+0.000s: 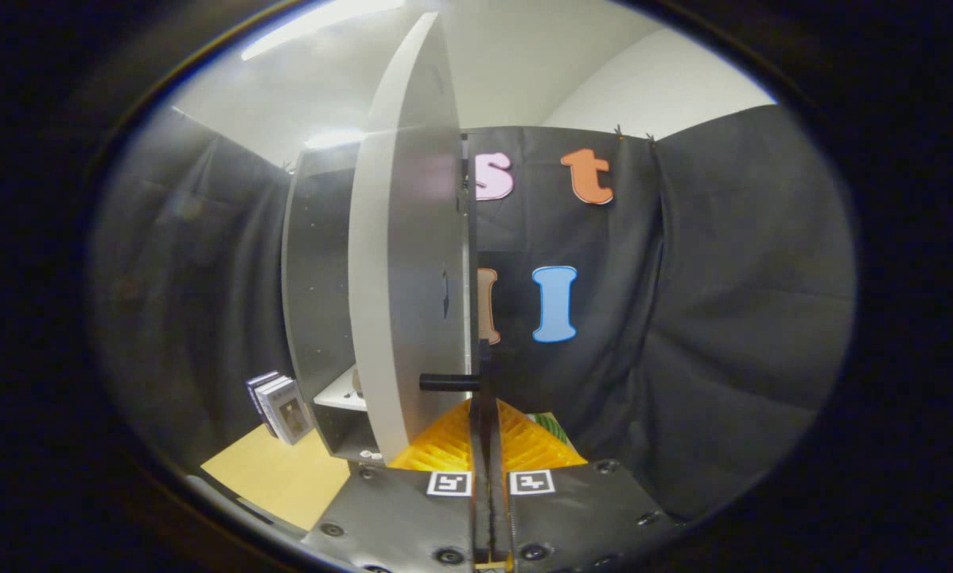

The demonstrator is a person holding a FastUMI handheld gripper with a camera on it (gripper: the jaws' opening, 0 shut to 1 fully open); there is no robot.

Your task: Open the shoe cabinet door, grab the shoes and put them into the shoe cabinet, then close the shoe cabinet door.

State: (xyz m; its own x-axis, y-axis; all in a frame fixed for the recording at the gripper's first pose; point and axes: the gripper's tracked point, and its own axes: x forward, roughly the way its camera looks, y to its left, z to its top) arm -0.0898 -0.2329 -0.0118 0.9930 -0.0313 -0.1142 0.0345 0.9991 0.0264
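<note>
We see the white flat-panel shoe cabinet door (401,263) swung out towards us, nearly edge-on, so that its pale face rises just ahead of the fingers and curves up out of the view's top. A short black bar handle (449,383) sticks out from the door's lower face. The gripper (486,414) has its two yellow ribbed fingers (445,446) drawn together with only a thin dark slit between them, and the outer end of the handle meets that slit. The pads hide the contact, so we judge them clamped on the handle rather than merely closed beside it.

Behind the door stands the grey open-fronted shoe cabinet (317,294), its dark side wall to the left of the door and a white shelf (341,395) showing low inside it. A small pale thing sits on that shelf, too hidden by the door for us to tell what it is.

Left of the cabinet, a small stack of upright books or boxes (279,407) leans on the tan wooden surface (278,477). Just beyond the right finger we glimpse a green-and-white striped scrap (552,426) that we cannot identify. Black cloth hangs behind everything, with a white ceiling above.

The gripper points level and straight ahead, its grey body plates (397,509) with two square black-and-white markers (450,483) lying flat beneath the fingers.
</note>
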